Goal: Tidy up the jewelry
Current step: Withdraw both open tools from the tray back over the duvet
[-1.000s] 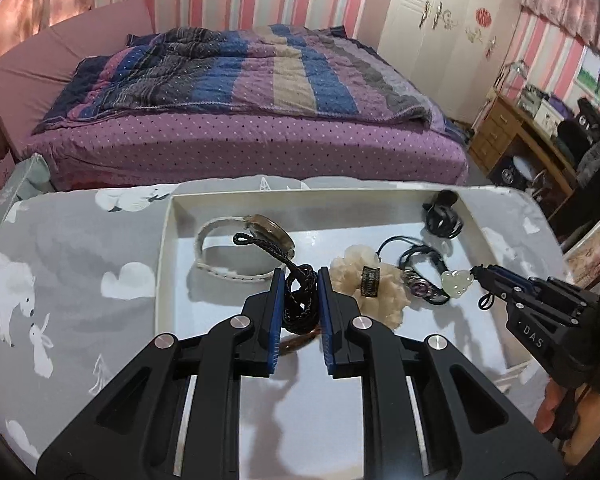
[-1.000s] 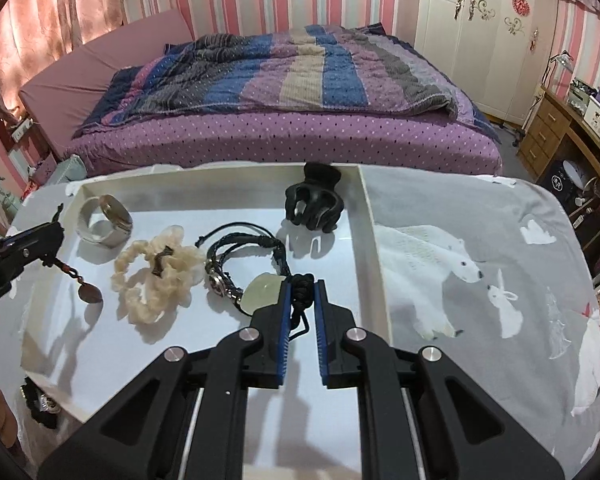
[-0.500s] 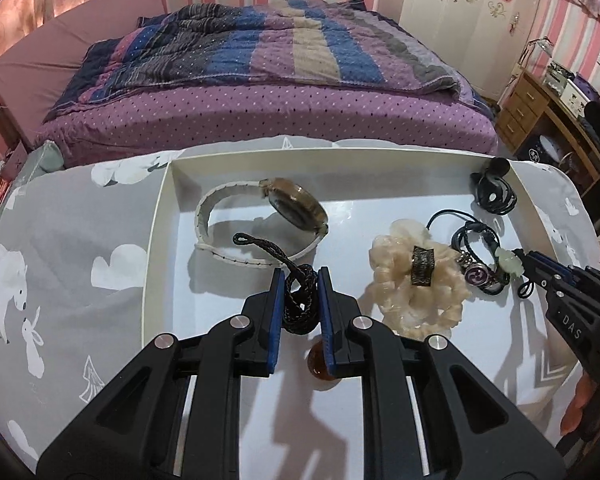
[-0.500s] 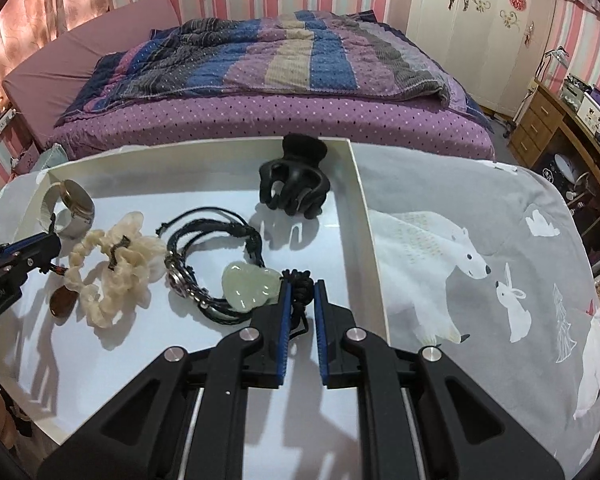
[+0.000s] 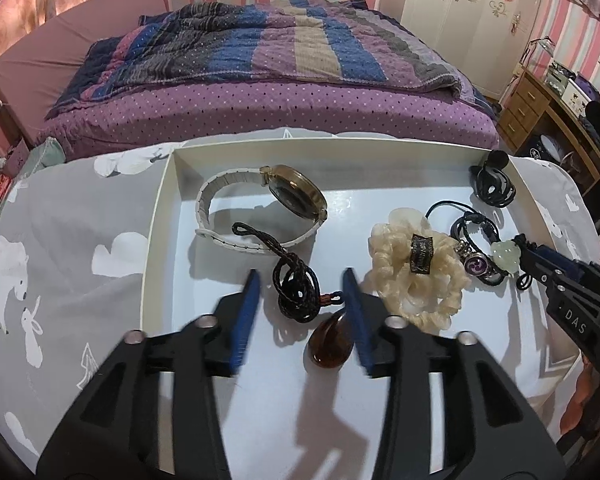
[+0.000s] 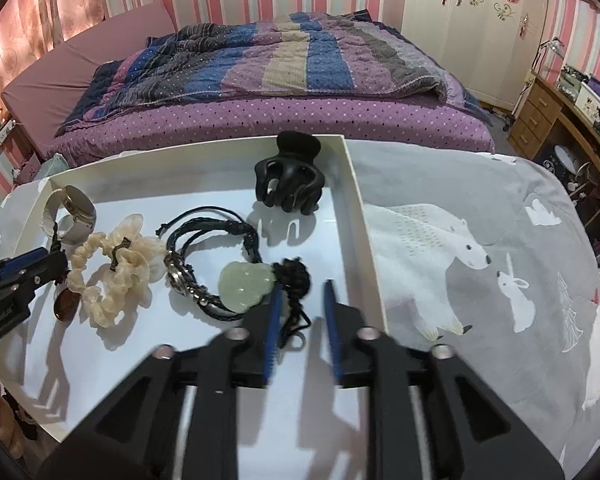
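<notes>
A white tray (image 5: 156,240) holds the jewelry. My left gripper (image 5: 300,280) is open over a black cord necklace (image 5: 296,292) with an amber pendant (image 5: 332,344), which lies on the tray floor. My right gripper (image 6: 302,286) is open; the black cord (image 6: 294,280) of a jade pendant (image 6: 244,284) lies between its fingers on the tray. A watch (image 5: 260,204), a cream scrunchie (image 5: 416,272), a black braided bracelet (image 6: 212,240) and a black hair claw (image 6: 290,184) also lie in the tray.
The tray (image 6: 364,224) rests on a grey polar-bear cloth (image 6: 480,260). A bed with a striped quilt (image 5: 260,52) stands behind it. A wooden desk (image 5: 548,100) is at the far right.
Both grippers have opened and let go of their cords. The amber necklace and the jade pendant now lie on the tray floor.
</notes>
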A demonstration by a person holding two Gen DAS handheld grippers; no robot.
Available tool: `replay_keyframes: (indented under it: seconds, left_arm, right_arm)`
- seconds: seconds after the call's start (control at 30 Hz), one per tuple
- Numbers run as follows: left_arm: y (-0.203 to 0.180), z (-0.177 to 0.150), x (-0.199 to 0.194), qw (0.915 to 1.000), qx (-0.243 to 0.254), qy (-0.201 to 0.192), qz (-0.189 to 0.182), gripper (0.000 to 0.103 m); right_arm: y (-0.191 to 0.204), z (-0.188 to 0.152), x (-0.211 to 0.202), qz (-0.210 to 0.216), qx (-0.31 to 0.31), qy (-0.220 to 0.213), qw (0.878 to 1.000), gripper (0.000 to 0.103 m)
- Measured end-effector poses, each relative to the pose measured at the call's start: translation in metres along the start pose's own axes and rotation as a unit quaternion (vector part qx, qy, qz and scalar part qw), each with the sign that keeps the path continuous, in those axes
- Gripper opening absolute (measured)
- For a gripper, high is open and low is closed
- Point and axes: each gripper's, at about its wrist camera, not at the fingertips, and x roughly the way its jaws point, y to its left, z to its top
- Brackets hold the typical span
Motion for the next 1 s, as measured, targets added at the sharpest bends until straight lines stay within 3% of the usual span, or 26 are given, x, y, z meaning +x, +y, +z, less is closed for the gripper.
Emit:
replay_keyframes:
  seconds: [0.03, 0.13, 0.2, 0.3, 0.7, 0.8, 1.0]
  left_arm:
    - [0.000, -0.001, -0.002, 1.0000, 0.001, -0.002, 0.000, 0.050]
    - [-0.001, -0.003, -0.008, 1.0000, 0.000, -0.002, -0.005, 0.054]
    - [-0.001, -0.004, -0.014, 0.9999, 0.001, -0.010, -0.004, 0.067]
    - [-0.003, -0.005, -0.026, 0.9997, 0.005, -0.024, 0.002, 0.079]
    - [0.002, -0.026, -0.073, 0.9990, 0.005, -0.045, 0.008, 0.096]
    - [0.002, -0.035, -0.089, 0.9981, 0.009, -0.057, 0.023, 0.099]
    - [0.008, -0.061, -0.124, 0.9971, 0.012, -0.068, 0.030, 0.100]
  right_arm:
    - [0.000, 0.000, -0.002, 0.000, -0.002, -0.002, 1.000, 0.034]
    - [0.002, -0.002, -0.005, 0.004, -0.003, -0.004, 1.000, 0.034]
    - [0.002, -0.003, -0.008, 0.006, -0.003, -0.007, 1.000, 0.034]
    - [0.003, -0.004, -0.015, 0.007, -0.006, -0.013, 1.000, 0.042]
    - [0.001, -0.017, -0.065, -0.001, -0.016, -0.039, 0.999, 0.052]
    - [-0.001, -0.025, -0.081, -0.003, -0.018, -0.043, 0.999, 0.061]
    - [-0.006, -0.044, -0.117, -0.003, -0.023, -0.050, 0.999, 0.062]
